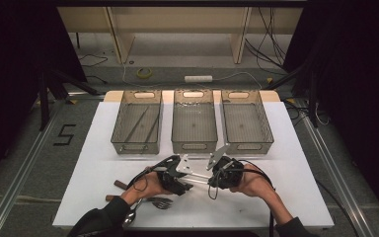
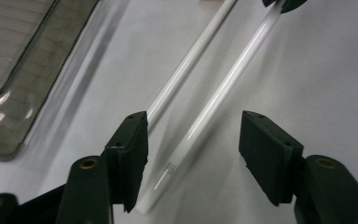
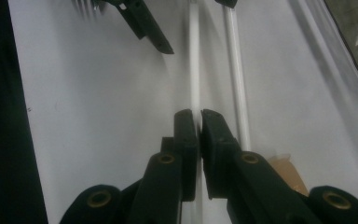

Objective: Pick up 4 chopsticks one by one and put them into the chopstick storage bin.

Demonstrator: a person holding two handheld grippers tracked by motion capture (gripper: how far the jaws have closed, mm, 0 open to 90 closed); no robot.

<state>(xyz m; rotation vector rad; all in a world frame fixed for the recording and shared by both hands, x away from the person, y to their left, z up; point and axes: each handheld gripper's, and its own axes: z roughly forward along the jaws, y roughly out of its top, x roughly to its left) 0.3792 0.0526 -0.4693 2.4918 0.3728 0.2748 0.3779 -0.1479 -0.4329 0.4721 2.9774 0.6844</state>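
Hands met near the table (image 1: 286, 148) front in the high view, white chopsticks (image 1: 197, 174) spanning between both claws. Left gripper (image 2: 193, 140) stood released, jaws apart; both chopsticks (image 2: 223, 93) lay between them, untouched. Right gripper (image 3: 198, 122) was clenched on one chopstick (image 3: 194, 70); the other chopstick (image 3: 237, 84) lay just beside its jaw.

Three cameras: one high and fixed, two riding low on the grippers.

The high view looks forward and down over the whole white table (image 1: 103, 148) from its near side. The left gripper view sits close above the tabletop, facing along two white chopsticks (image 2: 214, 100) towards the right gripper. The right gripper view, equally close, faces back along what seem the same chopsticks (image 3: 235, 65), shared by both.
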